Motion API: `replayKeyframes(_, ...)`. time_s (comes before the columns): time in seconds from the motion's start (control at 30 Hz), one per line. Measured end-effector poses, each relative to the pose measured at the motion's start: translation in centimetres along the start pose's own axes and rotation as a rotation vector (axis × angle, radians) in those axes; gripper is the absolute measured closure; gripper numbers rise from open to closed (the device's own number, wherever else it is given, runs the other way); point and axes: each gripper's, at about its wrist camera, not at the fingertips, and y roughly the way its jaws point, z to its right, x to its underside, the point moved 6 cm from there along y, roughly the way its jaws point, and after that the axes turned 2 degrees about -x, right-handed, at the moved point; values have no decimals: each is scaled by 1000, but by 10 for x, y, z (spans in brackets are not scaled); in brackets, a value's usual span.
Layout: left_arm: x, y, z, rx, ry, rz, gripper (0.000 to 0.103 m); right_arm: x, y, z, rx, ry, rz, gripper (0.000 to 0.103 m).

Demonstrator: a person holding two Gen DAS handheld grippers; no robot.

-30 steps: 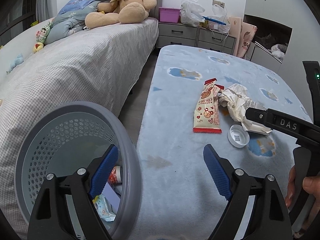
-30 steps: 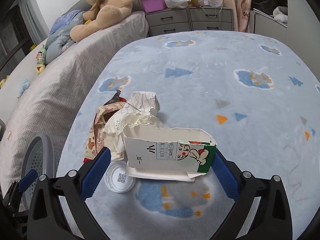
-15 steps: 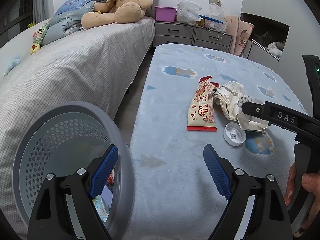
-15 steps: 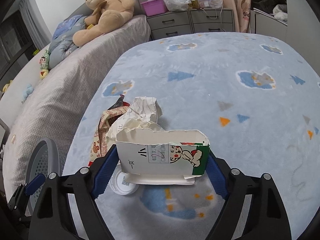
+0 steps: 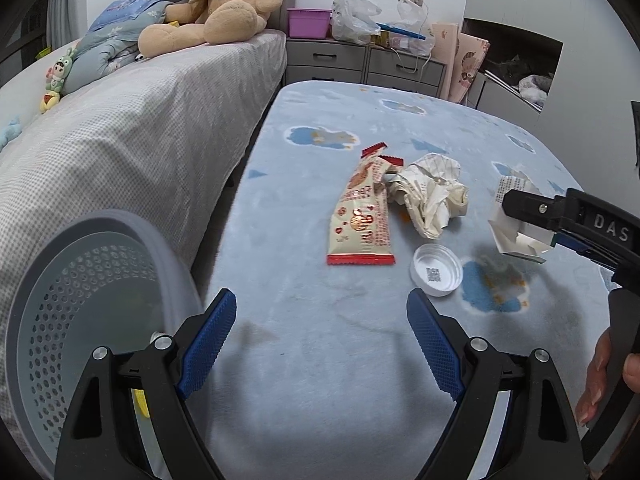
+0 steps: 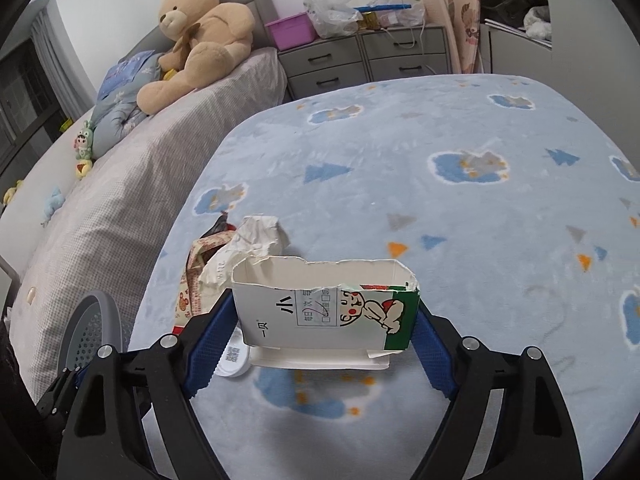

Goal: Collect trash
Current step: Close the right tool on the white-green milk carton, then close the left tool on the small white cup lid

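Right tongs [image 6: 326,326]: clamped on the torn carton [image 6: 326,306], one blue pad on each end of it. The carton is lifted a little above the blue rug [image 6: 460,216], with its shadow under it.
Left tongs [image 5: 320,340]: wide apart, holding nothing, over the rug next to the gray basket [image 5: 36,320].
Torn carton: white with a green end and a cartoon drawing. Its open, ripped edge points up. In the left view it sticks out past the right tongs [image 5: 556,236] as a white scrap [image 5: 510,220].
Snack wrapper [image 5: 362,220]: flat on the rug, red ends, touching the paper ball.
Paper ball [image 5: 430,196]: crumpled, white, just to the right of the wrapper.
White lid [image 5: 436,270]: lying on the rug, open side up, near the wrapper's bottom corner and the paper ball.
Basket: gray with small holes, at the edge of the rug by the bed [image 5: 132,128]. A bit of yellow shows inside.
Teddy bear [image 5: 220,0]: sitting on the bed, far from the trash.
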Motion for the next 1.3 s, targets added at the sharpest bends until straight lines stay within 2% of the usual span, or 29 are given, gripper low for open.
replayKeyframes(0.37,-4,23,44,35,43,-23,20,0,-16,31,11,30,12,23)
replayKeyframes(0.53,-9,31,58,79,44,-45,20,-1,-21,42,7,42,15,23)
replayKeyframes(1.1,-15,55,77,-19,122,-77,20,3,-20,49,-5,26,-6,23)
replayKeyframes(1.2,-16,53,78,-16,124,-65,34,5,-20,48,-4,20,-7,23)
replayKeyframes(1.27,-15,50,80,-8,133,-54,49,6,-20,47,-5,21,-6,23)
replayKeyframes(1.3,-15,49,81,-5,140,-50,53,6,-20,47,-5,21,-6,23)
